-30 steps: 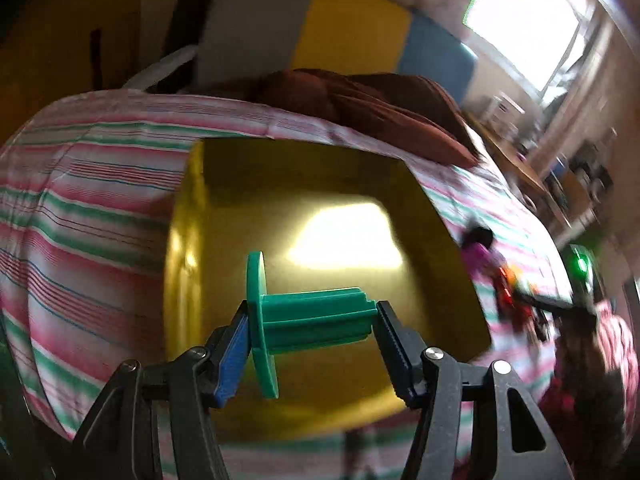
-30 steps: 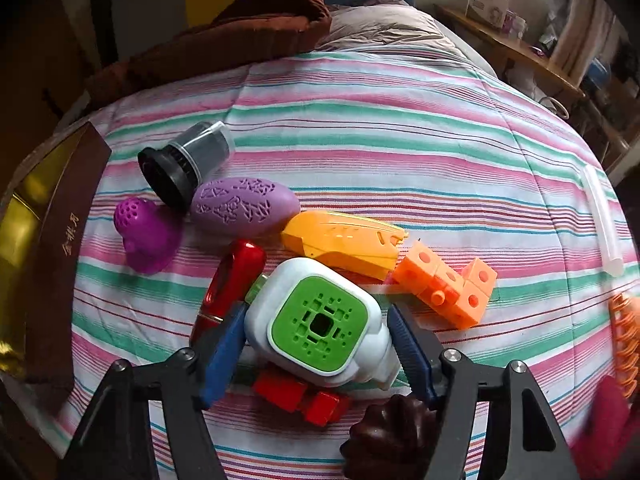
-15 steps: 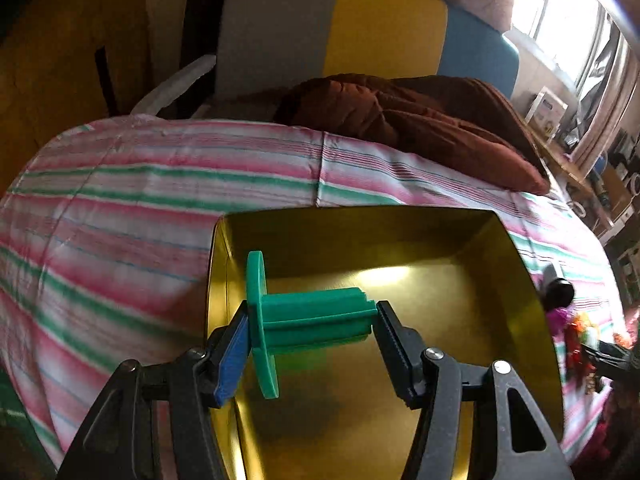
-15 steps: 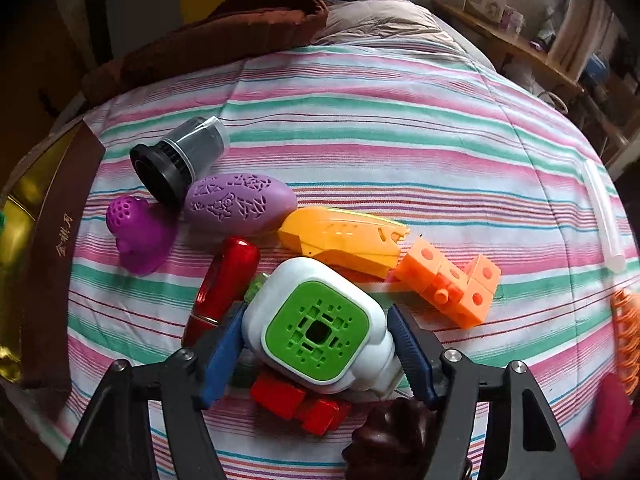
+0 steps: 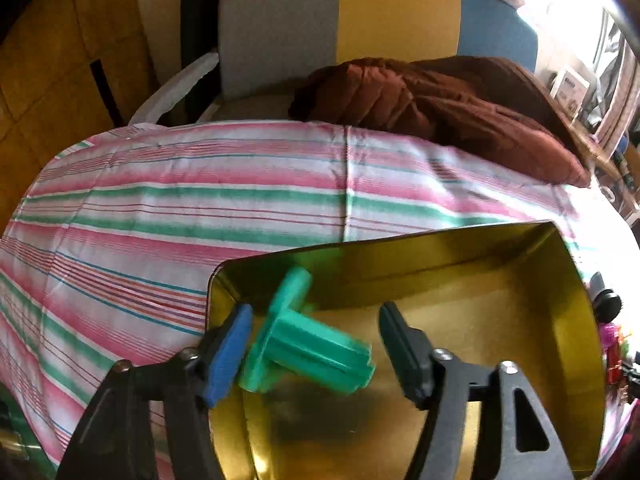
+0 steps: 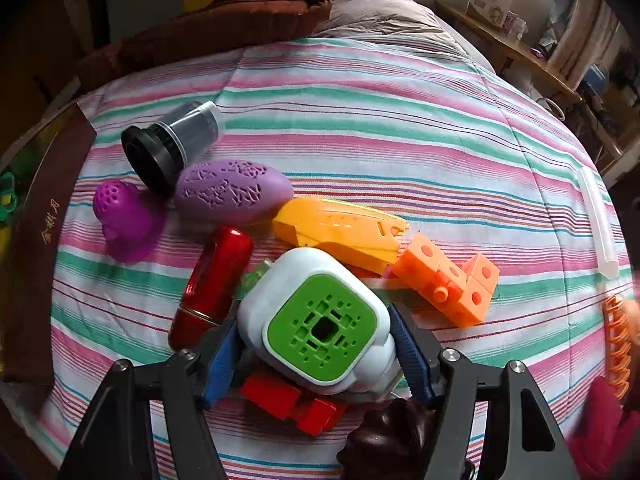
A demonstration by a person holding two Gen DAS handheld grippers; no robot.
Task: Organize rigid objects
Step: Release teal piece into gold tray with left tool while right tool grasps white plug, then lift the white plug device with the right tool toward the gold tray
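Note:
Over the gold tray (image 5: pixel 520 280) my left gripper (image 5: pixel 316 320) is opening its jaws. The green spool (image 5: pixel 308 348) lies tilted and blurred between them, its round flange near the blue left pad (image 5: pixel 230 348) and a clear gap before the right pad (image 5: pixel 400 344). In the right wrist view my right gripper (image 6: pixel 318 356) is shut on a white block with a green perforated face (image 6: pixel 320 328), both pads against its sides, above the toy pile on the striped bedspread (image 6: pixel 380 112).
Around the white block lie a red tube (image 6: pixel 212 284), red bricks (image 6: pixel 288 400), orange cubes (image 6: pixel 448 284), a flat orange piece (image 6: pixel 340 232), a purple oval (image 6: pixel 232 192), a magenta piece (image 6: pixel 124 216) and a black-capped cylinder (image 6: pixel 172 144). The tray's brown outer wall (image 6: pixel 44 240) stands left.
My left gripper has travelled across the tray toward its near left corner and opened; the green spool, held level before, now tips free between the jaws. The right gripper keeps its grip in place.

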